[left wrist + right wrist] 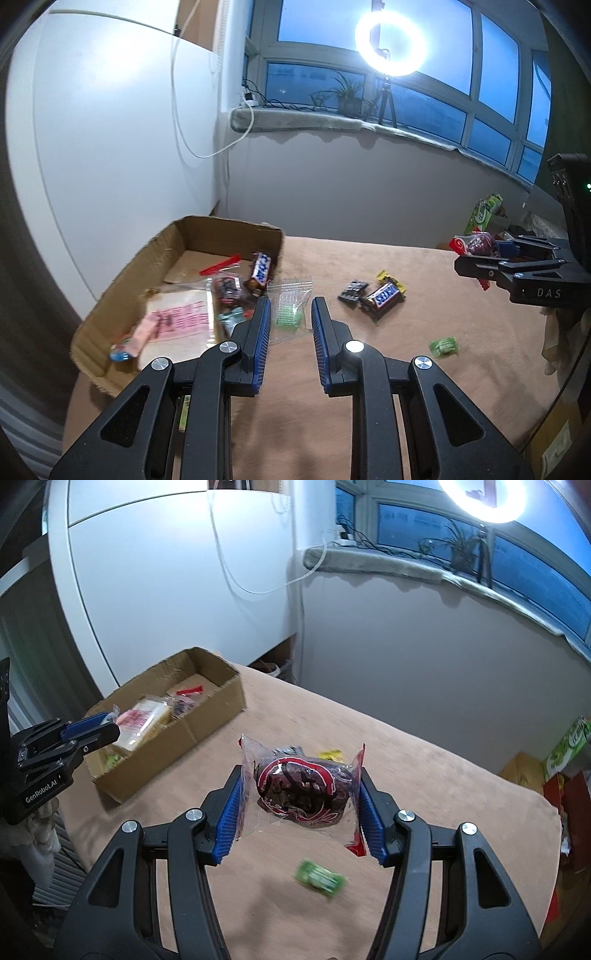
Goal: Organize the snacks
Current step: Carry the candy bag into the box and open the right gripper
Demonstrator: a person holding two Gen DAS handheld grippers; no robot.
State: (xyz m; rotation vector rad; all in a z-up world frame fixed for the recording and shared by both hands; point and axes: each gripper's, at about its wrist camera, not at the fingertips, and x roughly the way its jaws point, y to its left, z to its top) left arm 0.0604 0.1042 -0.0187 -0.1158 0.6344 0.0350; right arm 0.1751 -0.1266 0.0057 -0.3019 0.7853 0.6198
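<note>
The right gripper [301, 801] is clamped on a clear bag of dark red snacks [301, 788], its blue pads pressing the bag's two side edges so the packet hangs between them above the brown table [461, 775]. From the left wrist view the same bag shows at the far right, held off the surface in that gripper's fingers. The left gripper [289, 314] holds nothing: its jaws stand close together with only a narrow gap, and through that gap a small clear pouch with green pieces [291, 308] shows lying on the table just beside the cardboard box [122, 295]. The box sits at the table's left end and already contains a pink-printed packet [181, 317], a chocolate bar [260, 271], a red strip [219, 266] and a few other wrapped sweets. Still out on the table, well apart from the box, lie a second chocolate bar [384, 297], a dark wrapper [352, 290] touching it on the left, a yellow wrapper [386, 276] behind it, and a green candy [443, 346] nearer the camera. In the right wrist view the green candy appears blurred just below the held bag. A ring light [389, 42] glows at the window behind.
</note>
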